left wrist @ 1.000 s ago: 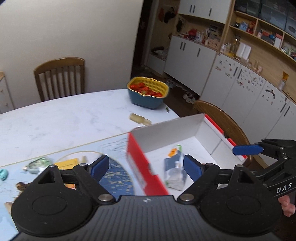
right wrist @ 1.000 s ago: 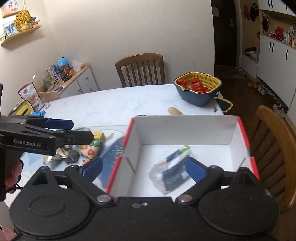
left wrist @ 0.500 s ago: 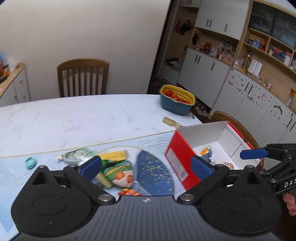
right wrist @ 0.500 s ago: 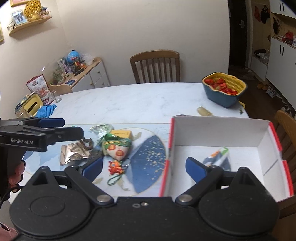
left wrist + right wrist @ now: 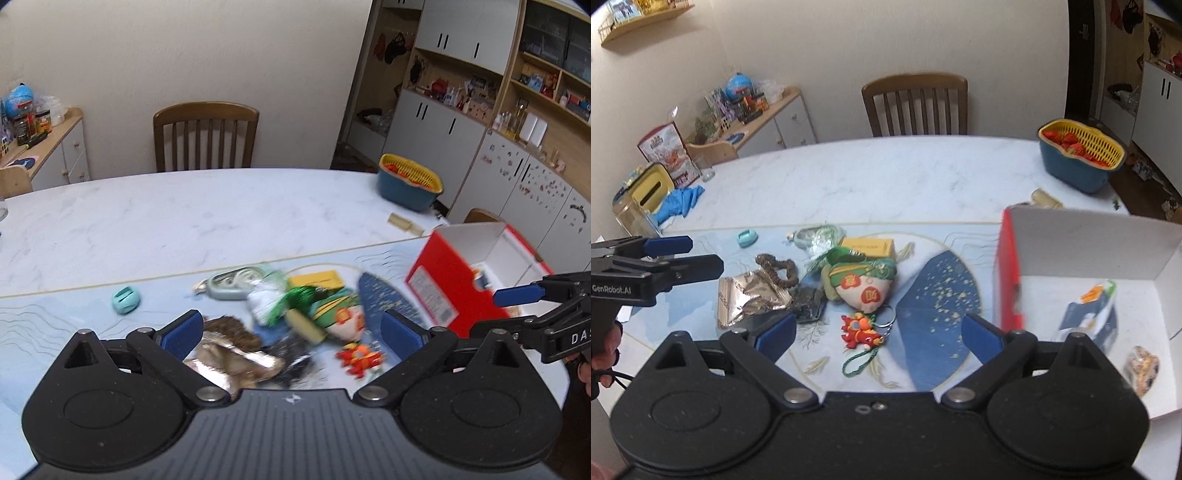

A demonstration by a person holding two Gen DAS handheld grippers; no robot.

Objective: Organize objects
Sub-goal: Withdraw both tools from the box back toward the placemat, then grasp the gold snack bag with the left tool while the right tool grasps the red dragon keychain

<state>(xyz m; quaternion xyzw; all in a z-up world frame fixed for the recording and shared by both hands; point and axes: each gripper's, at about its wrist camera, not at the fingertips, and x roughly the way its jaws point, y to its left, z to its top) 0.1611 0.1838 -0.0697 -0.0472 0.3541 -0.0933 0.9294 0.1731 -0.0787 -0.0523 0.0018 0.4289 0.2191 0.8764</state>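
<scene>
Both grippers, left (image 5: 291,330) and right (image 5: 879,332), hang empty with jaws spread wide above the heap of trinkets (image 5: 849,284) on the mat (likely choosing one). Just beside it, the red box (image 5: 1100,258) holds a packet (image 5: 1089,314).

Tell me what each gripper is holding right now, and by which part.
Nothing is held. The left gripper and the right gripper both hang open above the pile of small items, with only air between their blue fingertip pads.
</scene>
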